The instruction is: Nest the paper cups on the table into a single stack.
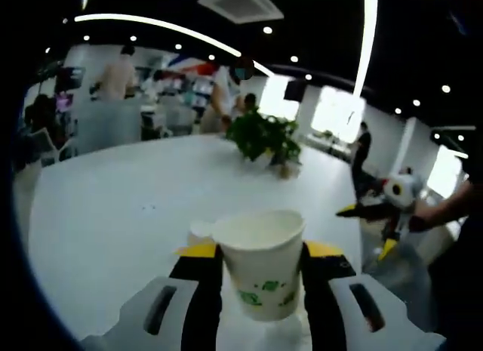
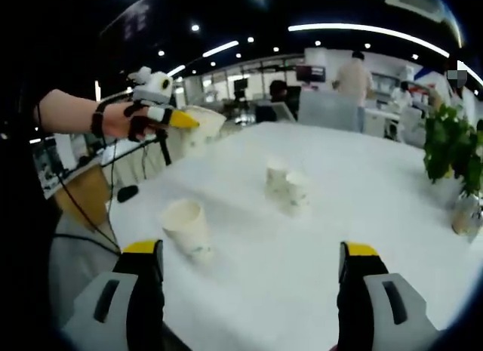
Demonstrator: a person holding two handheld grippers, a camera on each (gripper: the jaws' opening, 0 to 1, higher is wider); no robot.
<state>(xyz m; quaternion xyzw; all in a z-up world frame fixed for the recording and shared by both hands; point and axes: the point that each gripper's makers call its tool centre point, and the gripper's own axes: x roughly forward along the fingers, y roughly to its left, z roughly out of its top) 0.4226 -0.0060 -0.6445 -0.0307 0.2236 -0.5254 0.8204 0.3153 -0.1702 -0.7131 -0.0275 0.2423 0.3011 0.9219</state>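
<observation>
White paper cup with green print is sitting upright, clamped in the left gripper; the right gripper, jaws wide, is facing three loose cups: nearest cup by the round white table's edge, paired cups further inward.

One white paper cup with green print upright and lifted off the table; one upright cup near its left edge; two cups touching mid-table.
</observation>
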